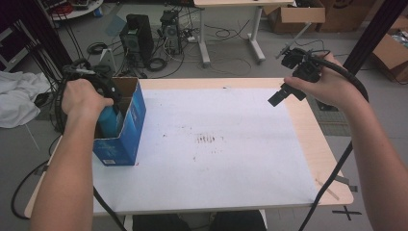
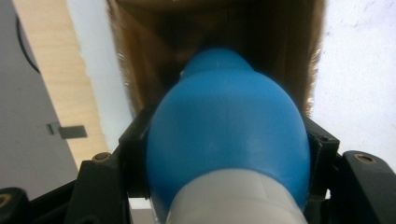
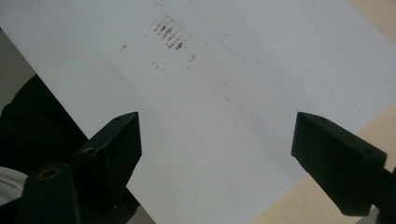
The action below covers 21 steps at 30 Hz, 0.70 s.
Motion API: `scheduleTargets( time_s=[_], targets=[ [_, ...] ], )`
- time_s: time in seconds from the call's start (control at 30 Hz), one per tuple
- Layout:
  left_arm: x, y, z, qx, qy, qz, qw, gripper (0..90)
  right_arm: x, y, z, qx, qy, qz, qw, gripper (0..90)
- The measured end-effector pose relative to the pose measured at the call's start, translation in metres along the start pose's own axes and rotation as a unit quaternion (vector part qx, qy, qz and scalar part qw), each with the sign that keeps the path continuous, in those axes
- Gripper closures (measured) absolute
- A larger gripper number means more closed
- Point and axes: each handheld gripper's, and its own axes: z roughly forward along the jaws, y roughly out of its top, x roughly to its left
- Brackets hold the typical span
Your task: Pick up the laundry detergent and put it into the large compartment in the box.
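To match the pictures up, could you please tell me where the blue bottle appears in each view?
High view: blue bottle at left, inside the open blue box.
Left gripper view: centre, clamped between the left gripper jaws.
Right gripper view: not in it.
Shared landmark: the white sheet.

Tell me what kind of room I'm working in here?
Most likely a lab or workshop, not a home. Beyond the wooden table with its white sheet, the grey floor holds desktop computer towers amid loose cables, and cardboard boxes are stacked along the back.
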Motion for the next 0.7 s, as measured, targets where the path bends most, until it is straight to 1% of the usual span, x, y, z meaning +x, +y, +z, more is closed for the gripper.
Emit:
scheduleTargets(
  time_s=[0.03, 0.07, 0.1, 0.23, 0.33, 0.37, 0.4, 0.53, 0.7],
  targets=[
    [0.0, 0.0, 0.003, -0.001, -0.002, -0.001, 1.0, 37.7, 0.0, 0.0, 0.0, 0.001, 0.0, -0.001, 1.0, 15.9],
    [0.0, 0.001, 0.007, 0.002, 0.001, 0.002, 1.0, 37.7, -0.001, 0.0, 0.0, 0.005, -0.002, -0.002, 1.0, 15.9],
    [0.0, 0.001, 0.007, 0.002, 0.001, 0.002, 1.0, 37.8, -0.001, 0.0, 0.0, 0.005, -0.002, -0.002, 1.0, 15.9],
    [0.0, 0.002, 0.015, 0.008, 0.002, 0.006, 0.9999, 37.7, -0.001, 0.0, -0.001, 0.002, -0.002, -0.002, 1.0, 16.0],
    [0.0, 0.003, 0.021, 0.013, 0.0, 0.003, 0.9999, 37.8, -0.001, 0.0, 0.0, 0.003, -0.001, -0.004, 1.0, 15.9],
    [0.0, 0.003, 0.023, 0.014, 0.002, 0.006, 0.9999, 37.7, -0.001, 0.0, 0.0, 0.003, -0.001, -0.003, 1.0, 15.9],
    [0.0, 0.003, 0.026, 0.01, 0.003, 0.006, 0.9999, 37.7, -0.001, 0.0, 0.0, 0.003, -0.001, -0.003, 1.0, 15.9],
    [-0.001, 0.002, 0.032, 0.016, 0.001, 0.004, 0.9999, 37.7, -0.001, 0.0, -0.001, 0.001, -0.002, -0.003, 1.0, 15.9],
    [0.0, 0.002, 0.038, 0.019, 0.008, 0.002, 0.9998, 37.7, -0.001, -0.001, -0.001, 0.003, -0.001, -0.004, 1.0, 15.9]
  ],
)
